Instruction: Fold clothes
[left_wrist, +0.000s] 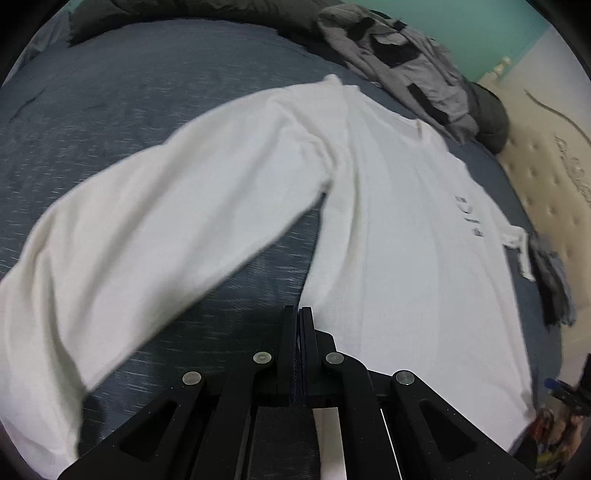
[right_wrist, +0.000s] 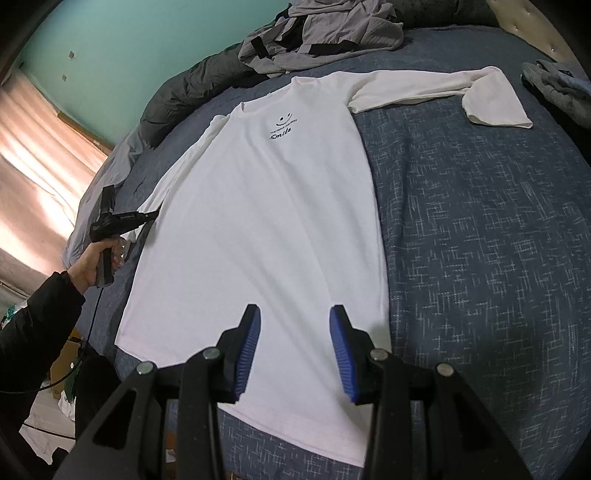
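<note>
A white long-sleeved shirt (right_wrist: 258, 229) with a black "Smile" print lies face up on the blue patterned bedspread (right_wrist: 480, 258). Its far sleeve (right_wrist: 436, 92) is folded back on itself. In the left wrist view the near sleeve (left_wrist: 147, 229) spreads out to the left, blurred. My left gripper (left_wrist: 300, 310) is shut, and the side edge of the shirt body (left_wrist: 406, 258) runs straight into its tips. From the right wrist view the left gripper (right_wrist: 155, 212) sits at that same edge, in a person's hand (right_wrist: 88, 266). My right gripper (right_wrist: 295, 310) hangs open over the shirt's lower part, nothing between its blue pads (right_wrist: 249, 350).
A heap of grey and black clothes (right_wrist: 321, 33) lies past the collar, against a dark rolled duvet (right_wrist: 177, 99). A grey-blue garment (right_wrist: 557, 88) sits at the far right. The bed's near edge (right_wrist: 280, 454) is just below the hem. A cream tufted mattress side (left_wrist: 546, 173) shows.
</note>
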